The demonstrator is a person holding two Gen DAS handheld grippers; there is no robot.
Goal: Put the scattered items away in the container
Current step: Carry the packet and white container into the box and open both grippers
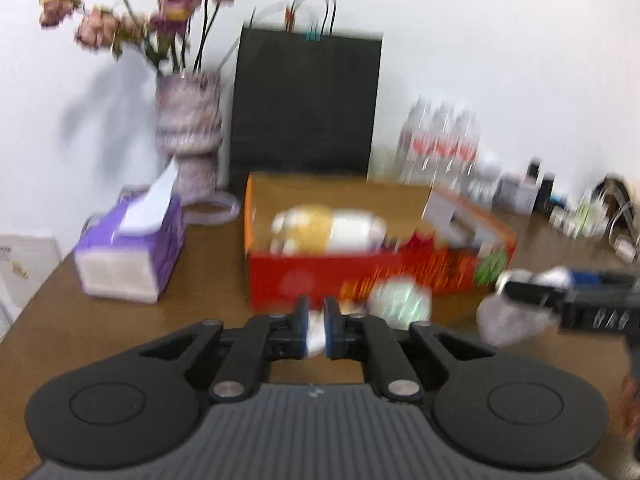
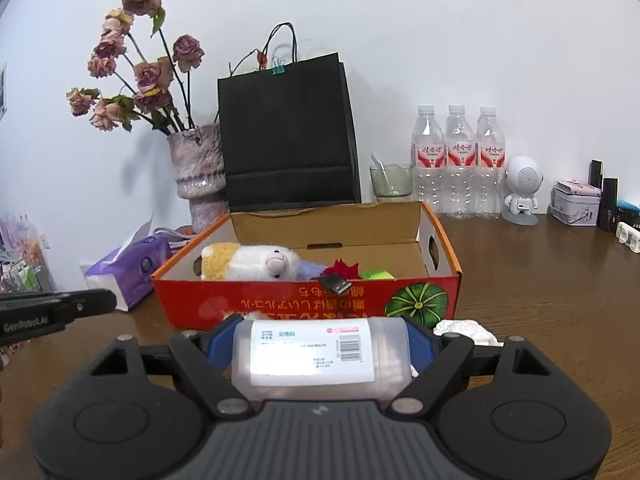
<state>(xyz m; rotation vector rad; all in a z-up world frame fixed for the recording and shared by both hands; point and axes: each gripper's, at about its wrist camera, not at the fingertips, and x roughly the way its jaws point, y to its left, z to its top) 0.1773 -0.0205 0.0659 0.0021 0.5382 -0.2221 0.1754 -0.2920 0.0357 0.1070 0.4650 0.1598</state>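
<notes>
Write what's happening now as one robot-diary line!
left tongs: shut on white bit | right tongs: shut on labelled bottle | box: ahead, plush toy inside

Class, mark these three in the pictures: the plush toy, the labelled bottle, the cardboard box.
plush toy (image 2: 256, 262), right wrist view, white body.
labelled bottle (image 2: 316, 354), right wrist view, paper label.
cardboard box (image 2: 224, 300), right wrist view, red front wall.

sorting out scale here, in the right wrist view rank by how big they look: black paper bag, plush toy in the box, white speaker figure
1. black paper bag
2. white and yellow plush toy
3. white round-headed speaker figure

The toy lies nearer the camera, so true sizes remain unsure.
</notes>
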